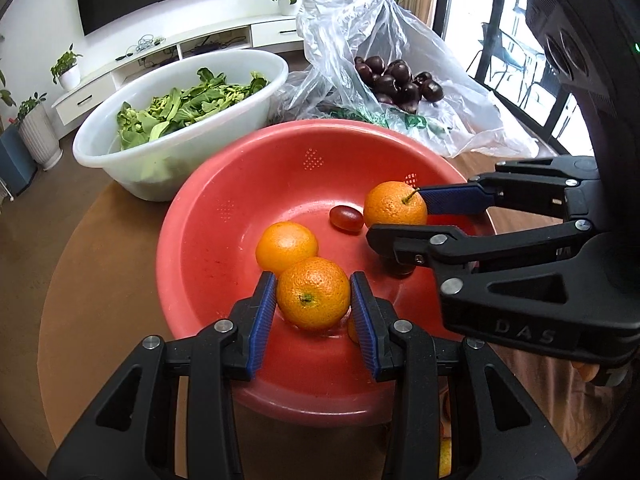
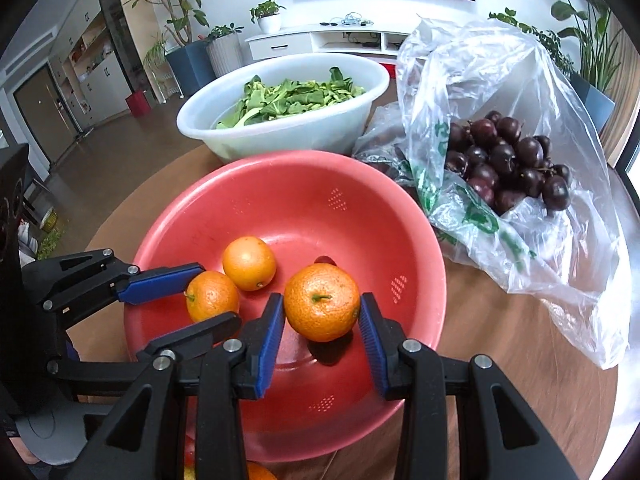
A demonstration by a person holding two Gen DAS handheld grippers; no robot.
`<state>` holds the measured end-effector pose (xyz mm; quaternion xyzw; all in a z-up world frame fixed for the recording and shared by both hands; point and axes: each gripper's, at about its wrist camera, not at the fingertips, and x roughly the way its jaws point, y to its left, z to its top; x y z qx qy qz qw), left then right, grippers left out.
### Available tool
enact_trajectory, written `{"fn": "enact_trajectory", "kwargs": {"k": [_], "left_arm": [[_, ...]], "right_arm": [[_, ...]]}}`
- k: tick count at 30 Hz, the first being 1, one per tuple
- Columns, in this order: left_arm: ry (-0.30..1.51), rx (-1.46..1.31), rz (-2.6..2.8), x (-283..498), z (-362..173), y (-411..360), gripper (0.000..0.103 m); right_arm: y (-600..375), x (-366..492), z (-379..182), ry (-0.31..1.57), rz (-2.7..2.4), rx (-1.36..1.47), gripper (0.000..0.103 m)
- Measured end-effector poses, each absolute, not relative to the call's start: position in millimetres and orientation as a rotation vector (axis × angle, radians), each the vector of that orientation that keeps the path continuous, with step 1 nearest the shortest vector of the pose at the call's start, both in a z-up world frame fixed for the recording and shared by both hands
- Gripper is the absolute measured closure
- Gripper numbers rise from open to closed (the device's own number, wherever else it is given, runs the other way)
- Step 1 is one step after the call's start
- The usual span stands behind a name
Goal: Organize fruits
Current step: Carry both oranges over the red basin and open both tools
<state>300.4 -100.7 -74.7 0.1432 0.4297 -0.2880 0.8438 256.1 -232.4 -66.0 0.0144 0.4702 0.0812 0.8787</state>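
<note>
Matt red plastic basin [image 1: 224, 216], crinkled clear plastic bag [image 1: 400, 40], dimpled oranges [image 1: 313, 293]

Both grippers: black plastic frames with triangular cut-outs and linkage arms pinned by round silver screws. Left gripper [image 1: 314, 312] carries ribbed blue pads [image 1: 262, 322] on each finger. Right gripper [image 2: 322, 322] has matching ribbed blue pads [image 2: 270, 350]; its body bears raised lettering "DAS" and a black camera housing.
</note>
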Motion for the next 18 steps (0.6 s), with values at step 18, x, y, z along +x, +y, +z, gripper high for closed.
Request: {"fn": "enact_trajectory", "kwargs": {"k": [18], "left_arm": [[0.874,0.336,-0.561,297.7,-74.0,-102.3,0.05]], "right_arm": [[-225.3,256.9,-67.9,0.978,0.158,-0.028,0.061]]}}
